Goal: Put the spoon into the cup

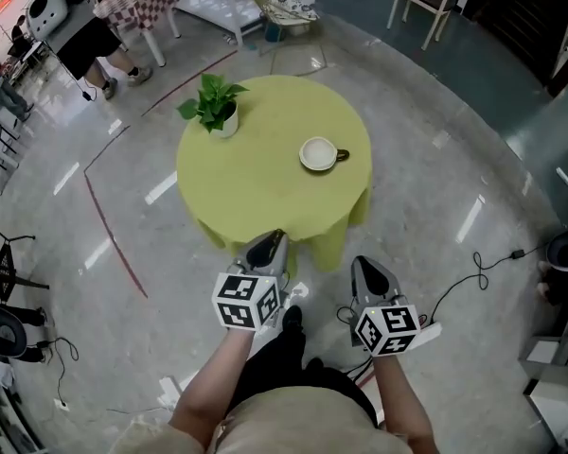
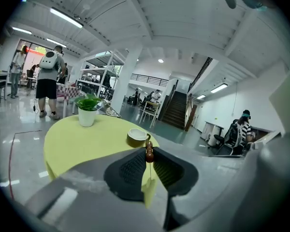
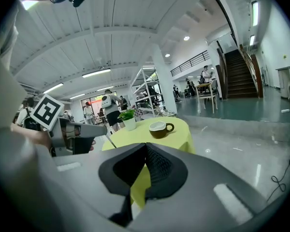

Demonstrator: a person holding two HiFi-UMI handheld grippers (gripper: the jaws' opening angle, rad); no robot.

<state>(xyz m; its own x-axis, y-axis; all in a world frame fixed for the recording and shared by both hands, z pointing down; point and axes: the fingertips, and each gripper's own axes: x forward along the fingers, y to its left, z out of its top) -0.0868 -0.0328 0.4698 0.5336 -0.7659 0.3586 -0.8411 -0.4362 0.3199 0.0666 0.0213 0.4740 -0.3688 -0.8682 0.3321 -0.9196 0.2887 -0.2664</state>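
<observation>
1. Left gripper (image 2: 148, 154): its fingers are clamped on the thin shaft of the spoon (image 2: 149, 152). The spoon's brown beaded end stands just above the fingertips.
2. Right gripper (image 3: 146, 146): the fingers are pressed together, with nothing between them.
3. Both grippers are held side by side in front of the person, short of the near edge of the round table (image 1: 251, 183). The spoon is therefore off the table and well apart from the cup (image 1: 318, 153).
4. The cup is brown outside and white inside. It stands upright near the table's right edge with its handle pointing toward that edge and its white inside open to view.
5. Plant pot (image 1: 224, 124): this small white pot stands near the table's far left edge and holds a green leafy plant (image 1: 211, 97).
6. The table is covered by a yellow-green cloth that hangs over the edge all round.
</observation>
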